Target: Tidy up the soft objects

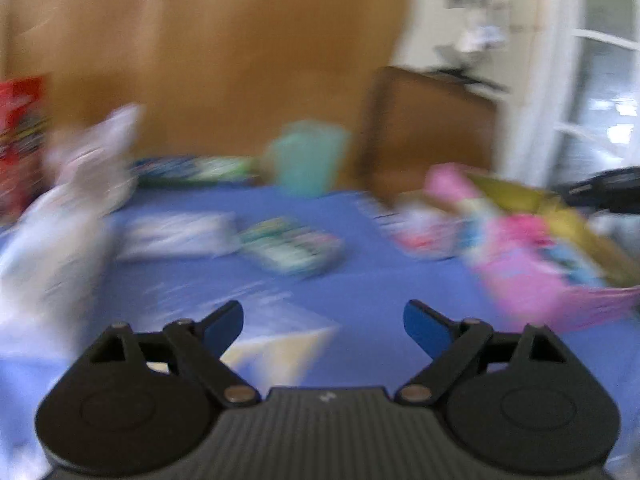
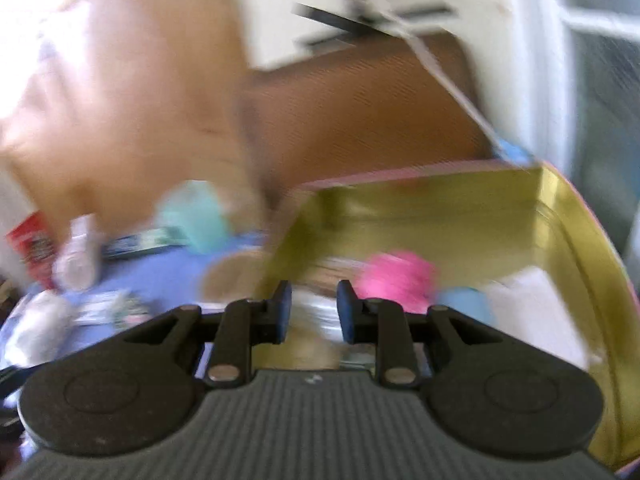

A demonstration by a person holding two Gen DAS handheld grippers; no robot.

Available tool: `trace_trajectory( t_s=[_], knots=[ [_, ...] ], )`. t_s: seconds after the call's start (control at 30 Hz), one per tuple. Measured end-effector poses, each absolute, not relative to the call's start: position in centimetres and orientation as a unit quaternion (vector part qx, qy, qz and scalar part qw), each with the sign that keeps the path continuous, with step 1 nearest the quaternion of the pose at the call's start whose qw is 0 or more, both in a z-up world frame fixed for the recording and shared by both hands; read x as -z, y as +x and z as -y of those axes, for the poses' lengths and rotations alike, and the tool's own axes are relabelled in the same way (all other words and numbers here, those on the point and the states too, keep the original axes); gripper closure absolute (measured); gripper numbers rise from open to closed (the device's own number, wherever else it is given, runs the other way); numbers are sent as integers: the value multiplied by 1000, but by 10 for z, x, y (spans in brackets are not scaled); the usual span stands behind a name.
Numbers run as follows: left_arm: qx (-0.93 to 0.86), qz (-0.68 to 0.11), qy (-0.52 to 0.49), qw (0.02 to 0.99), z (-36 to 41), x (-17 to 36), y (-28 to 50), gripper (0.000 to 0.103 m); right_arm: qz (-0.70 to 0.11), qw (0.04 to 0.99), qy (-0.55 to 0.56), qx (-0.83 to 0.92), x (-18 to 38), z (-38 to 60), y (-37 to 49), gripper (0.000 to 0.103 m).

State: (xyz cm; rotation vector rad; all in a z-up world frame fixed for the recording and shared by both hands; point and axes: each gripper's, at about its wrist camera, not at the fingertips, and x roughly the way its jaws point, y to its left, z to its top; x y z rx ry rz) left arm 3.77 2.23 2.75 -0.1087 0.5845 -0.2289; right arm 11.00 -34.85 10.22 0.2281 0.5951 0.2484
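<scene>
Blurred pink soft object (image 2: pixel 394 276) inside gold-lined tin (image 2: pixel 572 216) at twelve o'clock of right gripper (image 2: pixel 313 312), jaws narrowly parted, grasp unclear, left gripper (image 1: pixel 323 322) spread wide over blue counter (image 1: pixel 360 280)

text: none legible | both views motion-blurred | packet prints unreadable

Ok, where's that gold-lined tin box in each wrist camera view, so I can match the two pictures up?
Left wrist view: the gold-lined tin sits at the right edge, behind the pink packets, badly blurred.
Right wrist view: it fills the right half, open, directly ahead of the right gripper.
Shared landmark: the teal container at the back of the blue cloth.
</scene>
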Motion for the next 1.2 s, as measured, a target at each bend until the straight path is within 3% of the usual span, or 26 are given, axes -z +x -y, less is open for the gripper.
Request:
trace_trajectory(
  t_s=[0.1,0.23,0.33,0.53,0.6,0.73,1.2],
  knots=[
    [67,-290,-86,951,-67,-14,37,13,-288,935,82,-190,-114,300,100,73],
    [34,-270,-142,952,-100,-1,34,12,-295,916,35,-271,-111,216,103,58],
    [36,-249,-186,950,-115,-1,27,12,-321,888,27,-328,-96,146,128,56],
    [38,-238,-185,953,-112,-2,20,12,-395,873,42,-283,-52,37,219,55],
    [38,-234,-176,955,-109,-3,17,12,-398,879,28,-260,-43,18,244,49],
    [37,-234,-170,957,-108,-3,21,12,-411,882,-3,-232,-25,0,268,39],
    [32,-209,-181,961,-116,-7,14,8,-412,842,-37,-347,-36,42,188,39]
  ],
)
